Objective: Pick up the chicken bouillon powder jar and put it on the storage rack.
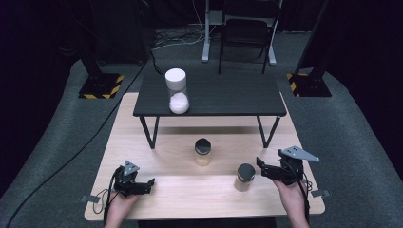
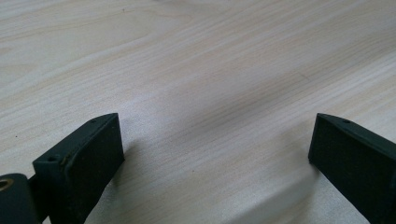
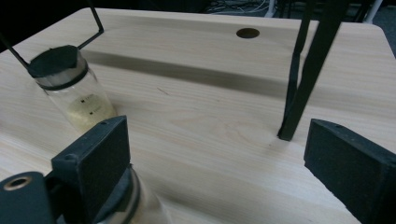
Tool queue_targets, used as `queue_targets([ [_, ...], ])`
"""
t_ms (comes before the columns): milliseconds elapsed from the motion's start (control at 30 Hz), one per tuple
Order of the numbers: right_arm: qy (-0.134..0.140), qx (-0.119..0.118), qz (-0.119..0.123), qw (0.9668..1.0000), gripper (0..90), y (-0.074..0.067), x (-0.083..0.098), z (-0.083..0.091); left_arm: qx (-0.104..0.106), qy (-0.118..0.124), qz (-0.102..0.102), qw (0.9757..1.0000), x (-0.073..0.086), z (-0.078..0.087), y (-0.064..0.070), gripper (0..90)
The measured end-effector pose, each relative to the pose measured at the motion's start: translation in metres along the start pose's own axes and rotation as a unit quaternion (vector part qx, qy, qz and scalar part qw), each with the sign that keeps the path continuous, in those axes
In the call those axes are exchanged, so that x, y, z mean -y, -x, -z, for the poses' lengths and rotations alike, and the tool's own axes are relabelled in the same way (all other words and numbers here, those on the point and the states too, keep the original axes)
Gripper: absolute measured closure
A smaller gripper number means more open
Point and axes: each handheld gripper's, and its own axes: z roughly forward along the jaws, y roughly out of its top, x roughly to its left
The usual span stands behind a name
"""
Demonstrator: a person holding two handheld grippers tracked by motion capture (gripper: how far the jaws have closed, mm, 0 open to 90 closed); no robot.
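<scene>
No brand or readable writing shows anywhere; the far jar (image 3: 70,88) in the right gripper view carries two small dark marks on its glass, too small to read.

At the near left of the wooden table (image 1: 142,142), the left gripper (image 1: 151,182) lies low over the boards, its jaws wide apart with bare wood between them. In the left gripper view the gripper (image 2: 215,154) has both jaws cut off by the lower edge.

Farther back, a black raised shelf (image 1: 228,95) bears a tall jar with a white lid (image 1: 177,91), part filled with white powder. Under the shelf's front edge, mid-table, stands the far jar (image 1: 203,152), dark-lidded with pale yellowish contents.

Right of it and nearer, the near jar (image 1: 245,177) stands just left of the right gripper (image 1: 261,167), apart from it. That gripper's jaws are spread wide and grip nothing. In the right gripper view the gripper (image 3: 215,158) has the near jar (image 3: 126,205) low behind its left jaw, mostly hidden and cut off by the frame; whether the jaw touches it cannot be told there. A shelf leg (image 3: 303,84) stands beyond the right jaw.
</scene>
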Motion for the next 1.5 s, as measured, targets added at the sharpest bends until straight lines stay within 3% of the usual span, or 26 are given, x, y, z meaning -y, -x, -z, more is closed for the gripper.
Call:
queue_targets([
  [933, -0.004, -0.043, 0.025, 0.9988, 4.6, -0.057, -0.015, -0.013, 0.001, -0.001, -0.001, 1.0, 0.0, 0.0, 0.0, 2.2],
  [1500, -0.002, -0.05, 0.037, 0.998, 4.0, -0.094, -0.019, -0.026, 0.0, -0.002, -0.001, 1.0, 0.0, 0.0, 0.0, 1.5],
])
